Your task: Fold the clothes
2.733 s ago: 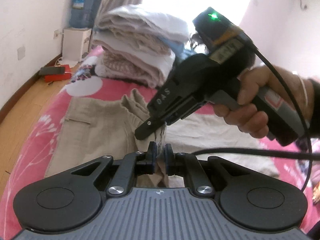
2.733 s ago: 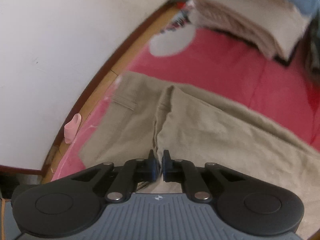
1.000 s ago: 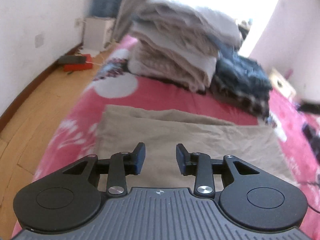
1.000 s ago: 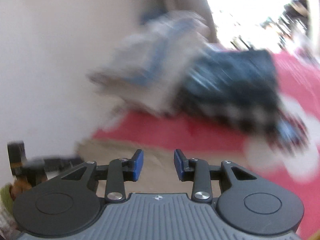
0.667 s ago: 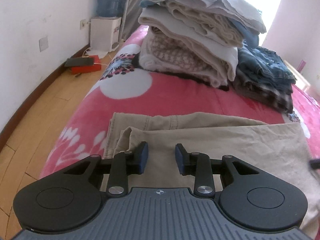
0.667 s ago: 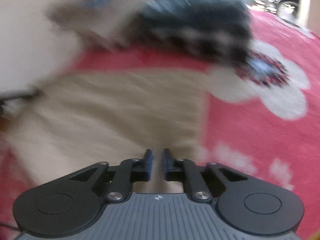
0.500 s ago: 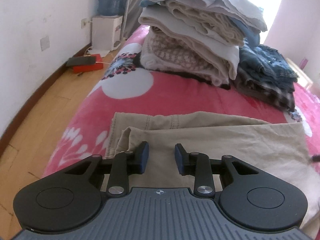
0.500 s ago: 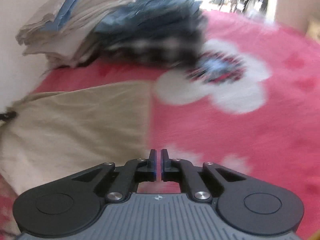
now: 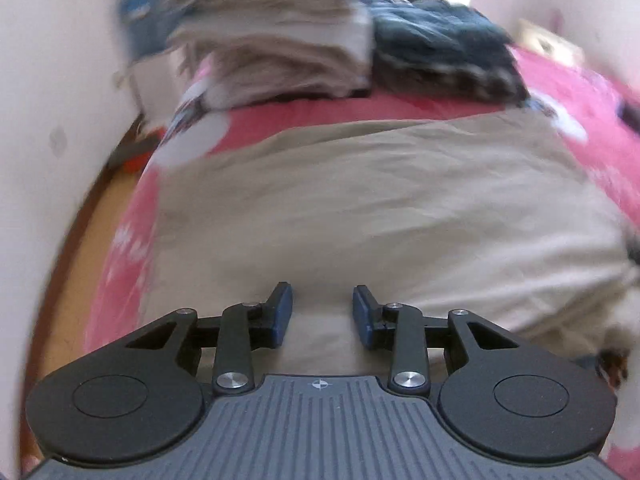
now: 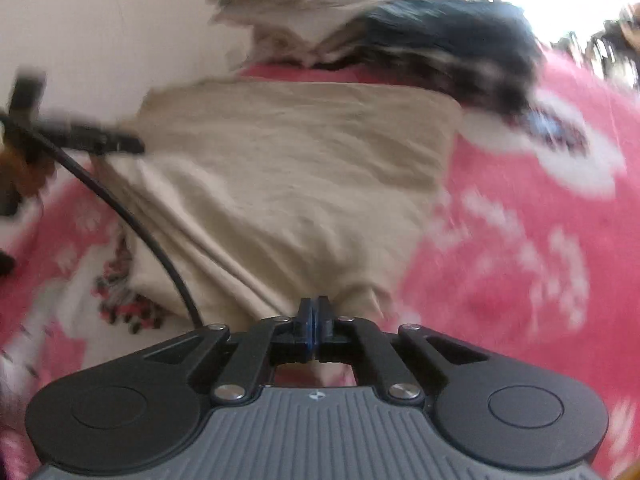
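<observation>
Jaws: right gripper point(image 10: 314, 312) is clamped tight at the near edge of the khaki trousers point(image 10: 288, 184); cloth puckers toward the tips, so probably a pinch on the hem corner, though no cloth shows between the pads. Left gripper point(image 9: 322, 312) stands part open, nothing between the fingers, hovering over the garment's near edge. Trousers lie flat on the pink floral blanket point(image 10: 532, 248), long axis running side to side across both views, folded piles point(image 9: 280, 40) beyond them. Left sits toward the left end, right at the right end, so I'd judge the next fold carries the right end over toward the left. Versus a second ago: right jaws were apart over the bed; they've just been closing. Left's gap is about the same, the cloth closer under it.
</observation>
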A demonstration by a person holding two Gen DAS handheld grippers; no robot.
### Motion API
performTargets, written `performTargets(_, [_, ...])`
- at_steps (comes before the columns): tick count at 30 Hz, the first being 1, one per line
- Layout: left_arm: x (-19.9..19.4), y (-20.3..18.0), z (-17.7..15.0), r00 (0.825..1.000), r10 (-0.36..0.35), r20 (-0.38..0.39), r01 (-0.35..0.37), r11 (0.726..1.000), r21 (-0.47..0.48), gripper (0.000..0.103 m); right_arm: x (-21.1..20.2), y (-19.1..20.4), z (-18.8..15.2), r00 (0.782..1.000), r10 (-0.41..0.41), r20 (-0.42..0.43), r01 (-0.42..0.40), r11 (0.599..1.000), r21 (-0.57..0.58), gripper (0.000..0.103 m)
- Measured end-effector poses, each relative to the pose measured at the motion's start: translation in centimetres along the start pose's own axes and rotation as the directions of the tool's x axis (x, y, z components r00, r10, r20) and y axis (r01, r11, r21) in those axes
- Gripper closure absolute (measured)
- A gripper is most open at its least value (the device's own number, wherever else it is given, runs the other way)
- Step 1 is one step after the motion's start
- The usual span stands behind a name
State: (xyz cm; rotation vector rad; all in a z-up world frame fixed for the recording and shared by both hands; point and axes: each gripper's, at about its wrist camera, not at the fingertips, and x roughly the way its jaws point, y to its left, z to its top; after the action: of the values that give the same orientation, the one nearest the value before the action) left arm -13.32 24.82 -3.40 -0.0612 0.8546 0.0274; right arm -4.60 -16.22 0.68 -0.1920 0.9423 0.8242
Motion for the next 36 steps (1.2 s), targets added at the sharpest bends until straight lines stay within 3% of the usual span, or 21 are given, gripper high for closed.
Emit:
performTargets(4, [-1.8, 2.3, 1.1, 1.0, 0.002, 0.009, -0.001, 0.992, -0.129, 0.067, -2.2, 0.3, 0.6, 0.998, -0.014, 0.062, 0.012, 1.0, 0.027, 0.1])
performTargets(6, [-2.4, 2.6, 1.2, 1.0, 0.001, 0.018, 0.001, 0.991, -0.134, 0.067, -2.4, 0.4, 1.2, 0.992, 0.002, 0.122, -0.011, 0.997, 0.073, 0.1])
performTargets(8, [-2.5, 2.7, 1.2, 1.0, 0.011, 0.014, -0.009, 0.991, -0.13, 0.066, -1.5, 0.6, 1.2, 0.987, -0.031, 0.157, 0.014, 0.994, 0.111, 0.099])
performTargets(11, [-1.3, 3.1, 0.9, 0.999, 0.043, -0.022, -0.046, 0.986, -0.157, 0.068, 0.6, 0.0, -0.3, 0.995, -0.059, 0.085, 0.042, 0.981, 0.19, 0.099])
performTargets(13, [-2.0, 2.7, 1.9, 0.999, 0.047, 0.021, -0.043, 0.988, -0.147, 0.068, 0.4, -0.1, -1.4, 0.997, -0.043, 0.071, 0.029, 0.981, 0.192, 0.099])
performTargets(15, [-2.5, 1.2, 3.8, 0.997, 0.006, 0.079, 0.002, 0.994, -0.11, 0.068, -0.6, 0.0, -1.2, 0.996, -0.036, 0.08, 0.019, 0.978, 0.205, 0.098])
performTargets(18, [-1.4, -3.3, 7.4, 0.984, -0.129, 0.121, 0.129, 0.992, 0.009, 0.067, -1.5, -1.0, 0.2, 0.988, -0.06, 0.142, 0.022, 0.967, 0.253, 0.098])
performTargets(23, [5.6, -15.0, 12.4, 0.938, -0.345, 0.032, 0.33, 0.918, 0.222, 0.067, 0.4, -2.3, 1.0, 0.982, -0.128, 0.137, 0.082, 0.95, 0.301, 0.098])
performTargets(25, [9.4, -18.7, 13.0, 0.93, -0.364, -0.047, 0.364, 0.896, 0.253, 0.067, 1.2, -2.3, 0.2, 0.984, -0.13, 0.121, 0.087, 0.945, 0.315, 0.098])
performTargets(27, [12.8, -21.6, 13.2, 0.942, -0.326, -0.083, 0.336, 0.898, 0.284, 0.067, 1.0, -1.9, -0.8, 0.983, -0.128, 0.13, 0.081, 0.944, 0.32, 0.097])
performTargets(29, [14.7, -22.4, 13.3, 0.951, -0.305, -0.06, 0.309, 0.909, 0.279, 0.067, 0.8, -1.9, -1.4, 0.983, -0.119, 0.138, 0.066, 0.94, 0.335, 0.098])
performTargets(33, [15.9, -21.6, 13.5, 0.942, -0.333, -0.028, 0.333, 0.927, 0.174, 0.065, 0.3, -2.2, -2.3, 0.984, -0.091, 0.152, 0.032, 0.935, 0.354, 0.098])
performTargets(36, [15.7, -21.5, 13.4, 0.941, -0.338, -0.017, 0.335, 0.927, 0.17, 0.065, 0.0, -2.2, -2.9, 0.983, -0.079, 0.168, 0.013, 0.932, 0.362, 0.098])
